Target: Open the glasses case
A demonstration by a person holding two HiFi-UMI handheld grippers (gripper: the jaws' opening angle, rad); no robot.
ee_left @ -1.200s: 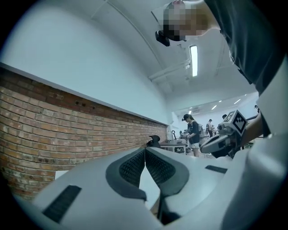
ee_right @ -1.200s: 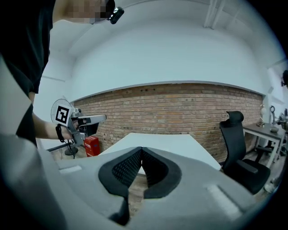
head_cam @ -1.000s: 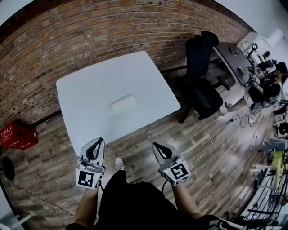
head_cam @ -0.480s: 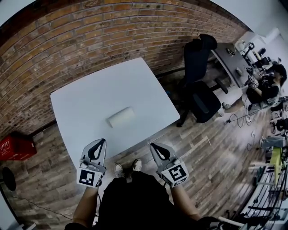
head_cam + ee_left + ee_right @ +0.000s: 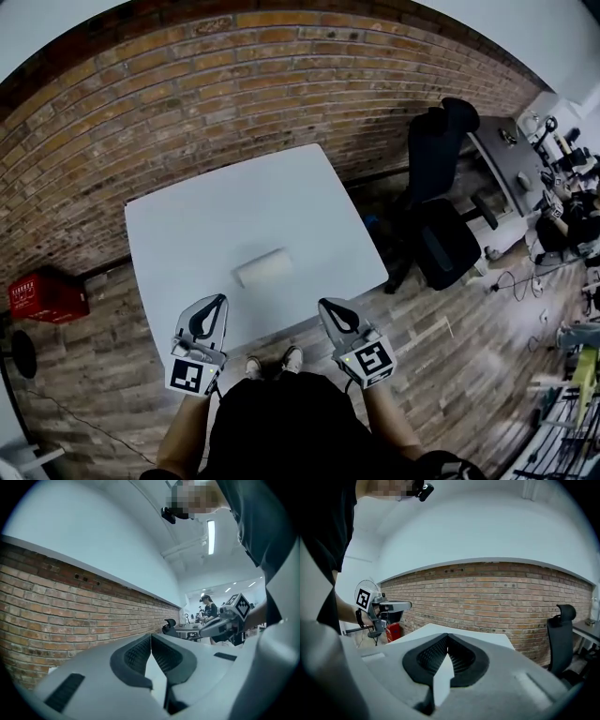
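A pale, closed glasses case [image 5: 263, 267] lies near the middle of the white table [image 5: 197, 225] in the head view. My left gripper [image 5: 218, 299] is shut and empty, held at the table's near edge, below and left of the case. My right gripper [image 5: 326, 304] is also shut and empty, at the near edge to the case's right. The left gripper view shows its jaws [image 5: 151, 636] pressed together, with the right gripper [image 5: 233, 616] off to the side. In the right gripper view its jaws [image 5: 447, 635] meet over the table [image 5: 487, 639]; the case is hidden there.
A brick wall [image 5: 234, 84] runs behind the table. A black office chair [image 5: 441, 197] stands to the right, with a desk and a seated person [image 5: 572, 211] beyond it. A red crate [image 5: 47, 295] sits on the wooden floor at left.
Both grippers have come forward from over the floor to the table's near edge, closer to the case. Their jaws stay shut.
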